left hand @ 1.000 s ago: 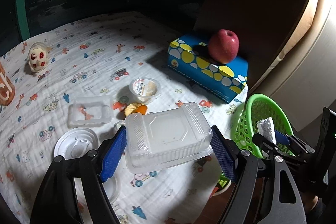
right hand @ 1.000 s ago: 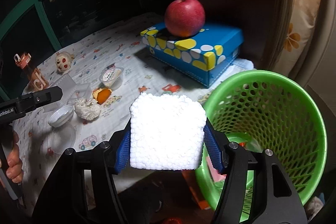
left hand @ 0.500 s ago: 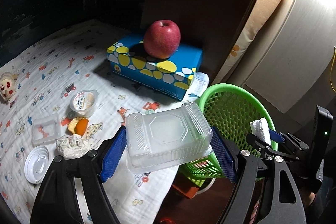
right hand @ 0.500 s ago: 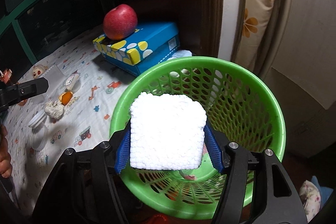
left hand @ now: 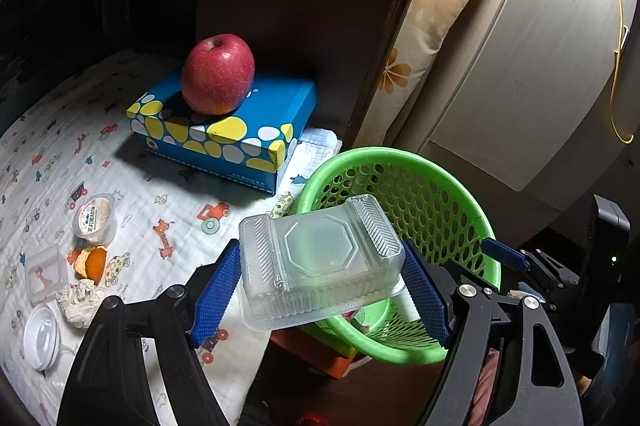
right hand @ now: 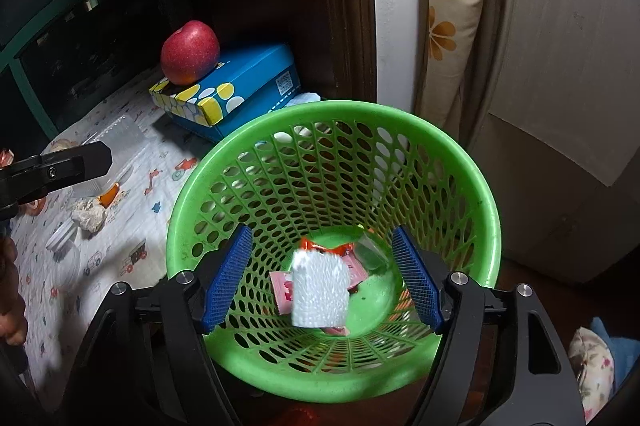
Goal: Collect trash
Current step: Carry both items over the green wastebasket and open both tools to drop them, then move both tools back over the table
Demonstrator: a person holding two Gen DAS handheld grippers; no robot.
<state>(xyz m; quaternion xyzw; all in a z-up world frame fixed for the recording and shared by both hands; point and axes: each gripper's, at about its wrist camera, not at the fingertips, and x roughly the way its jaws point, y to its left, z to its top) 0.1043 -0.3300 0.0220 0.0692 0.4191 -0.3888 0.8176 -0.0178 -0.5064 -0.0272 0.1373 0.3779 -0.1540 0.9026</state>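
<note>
The right claw (right hand: 322, 276) is hanging over the round green plastic basket with perforated walls (right hand: 460, 162), and its blue ribbed pads have just been spreading apart, so the white square block of beaded foam (right hand: 319, 292) is no longer between them but lying low in the basket, blurred, over the pink and orange wrappers (right hand: 332, 250) at the bottom. The left claw (left hand: 322, 286) is clenched on the clear, ribbed-sided plastic clamshell container (left hand: 320, 258), its pads pressing on the two short ends, and is carrying it at the near-left edge of the basket's rim, partly over the opening. To do this step well, the person should probably bring the container fully over the mouth before letting go, since it is wide, light and springy and could catch on the rim and tip out to the floor; the right claw should clear away first so the two do not crowd each other. The thin plastic is likely flexing under the grip, so a full, quick release seems safer than a slow one. On the soft quilted cloth printed with little cars (left hand: 168, 202) that covers the counter, more trash is waiting: a crumpled white tissue (left hand: 78, 300), an orange peel piece (left hand: 96, 262), a small lidded pudding cup (left hand: 94, 218) and a round white lid (left hand: 40, 336). A glossy red apple (left hand: 218, 74) is sitting on a blue cardboard tissue box with yellow and white spots (left hand: 240, 122).
</note>
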